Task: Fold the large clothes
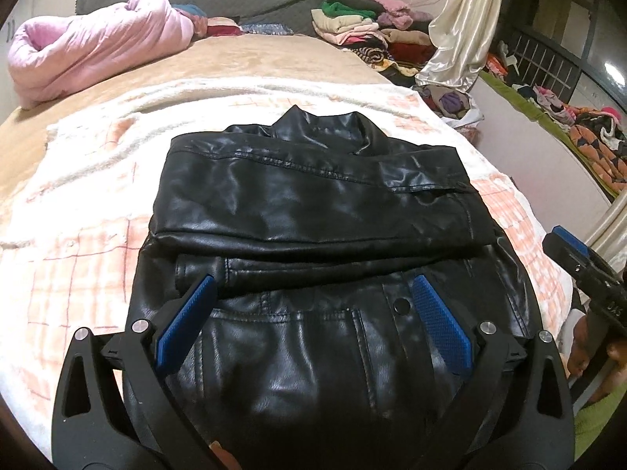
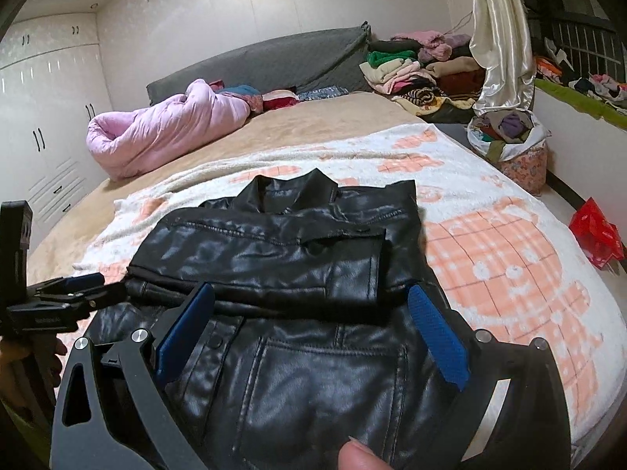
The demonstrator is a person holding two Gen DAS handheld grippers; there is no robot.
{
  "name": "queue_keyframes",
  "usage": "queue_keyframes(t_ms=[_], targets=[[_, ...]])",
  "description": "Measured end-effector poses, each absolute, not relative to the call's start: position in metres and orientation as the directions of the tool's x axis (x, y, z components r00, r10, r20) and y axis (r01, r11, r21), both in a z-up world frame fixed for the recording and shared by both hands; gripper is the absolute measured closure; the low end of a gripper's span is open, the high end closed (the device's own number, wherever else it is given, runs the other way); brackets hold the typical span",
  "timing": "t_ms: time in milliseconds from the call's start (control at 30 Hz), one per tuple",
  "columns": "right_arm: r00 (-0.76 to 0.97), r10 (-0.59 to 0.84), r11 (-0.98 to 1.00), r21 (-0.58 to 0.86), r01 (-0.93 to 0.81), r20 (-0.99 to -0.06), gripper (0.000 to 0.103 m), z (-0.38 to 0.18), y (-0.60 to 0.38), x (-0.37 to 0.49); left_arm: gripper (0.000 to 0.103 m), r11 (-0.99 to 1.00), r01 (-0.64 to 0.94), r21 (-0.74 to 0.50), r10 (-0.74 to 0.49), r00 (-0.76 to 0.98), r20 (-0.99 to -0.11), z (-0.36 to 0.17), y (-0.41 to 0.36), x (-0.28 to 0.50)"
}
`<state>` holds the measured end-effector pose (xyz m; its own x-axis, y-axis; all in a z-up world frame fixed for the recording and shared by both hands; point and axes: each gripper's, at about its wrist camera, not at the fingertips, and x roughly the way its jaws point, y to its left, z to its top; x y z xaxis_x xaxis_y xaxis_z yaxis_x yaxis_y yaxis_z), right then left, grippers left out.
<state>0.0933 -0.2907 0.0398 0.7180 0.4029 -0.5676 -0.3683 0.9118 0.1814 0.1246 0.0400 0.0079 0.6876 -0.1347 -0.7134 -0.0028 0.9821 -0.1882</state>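
A black leather jacket (image 1: 313,203) lies on a white and orange checked blanket (image 1: 78,180) on the bed, collar at the far end and both sleeves folded across its chest. It also shows in the right wrist view (image 2: 282,250). My left gripper (image 1: 313,286) is open, hovering over the jacket's lower left part near the hem, blue pads (image 1: 188,317) apart. My right gripper (image 2: 309,297) is open over the lower right part, holding nothing. Each gripper shows at the edge of the other's view: the right gripper (image 1: 584,270) and the left gripper (image 2: 62,293).
A rolled pink quilt (image 2: 164,133) lies at the far left of the bed by a grey headboard (image 2: 274,58). Stacks of folded clothes (image 2: 411,70) sit at the far right. A cream curtain (image 2: 501,39), a full laundry basket (image 2: 513,145) and a red bag (image 2: 595,235) stand right of the bed.
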Motion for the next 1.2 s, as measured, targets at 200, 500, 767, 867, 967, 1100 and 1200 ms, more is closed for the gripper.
queue_keyframes(t_ms=[200, 500, 767, 867, 967, 1100, 1200], targets=[[0.714, 0.396, 0.913, 0.167, -0.372, -0.577, 0.004, 0.039, -0.293, 0.083, 0.010, 0.985, -0.004, -0.174, -0.123, 0.692, -0.711, 0.008, 0.044, 0.115], [0.691, 0.404, 0.905, 0.155, -0.395, -0.599, 0.004, 0.037, -0.293, 0.064, 0.010, 0.988, -0.015, -0.153, -0.099, 0.696, -0.711, 0.007, 0.054, 0.096], [0.672, 0.407, 0.902, 0.156, -0.402, -0.619, 0.004, 0.031, -0.298, 0.050, 0.010, 0.990, -0.023, -0.142, -0.086, 0.694, -0.715, 0.005, 0.061, 0.080], [0.664, 0.405, 0.901, 0.152, -0.406, -0.629, 0.004, 0.028, -0.301, 0.044, 0.009, 0.990, -0.028, -0.136, -0.079, 0.690, -0.719, 0.003, 0.063, 0.074], [0.658, 0.398, 0.903, 0.147, -0.404, -0.640, 0.004, 0.024, -0.303, 0.039, 0.010, 0.990, -0.035, -0.136, -0.075, 0.687, -0.723, 0.001, 0.065, 0.068], [0.647, 0.398, 0.902, 0.148, -0.406, -0.650, 0.004, 0.021, -0.306, 0.033, 0.010, 0.991, -0.034, -0.128, -0.071, 0.678, -0.731, -0.003, 0.066, 0.062], [0.642, 0.392, 0.902, 0.139, -0.408, -0.659, 0.004, 0.019, -0.307, 0.029, 0.010, 0.992, -0.037, -0.118, -0.062, 0.675, -0.735, -0.005, 0.066, 0.057]])
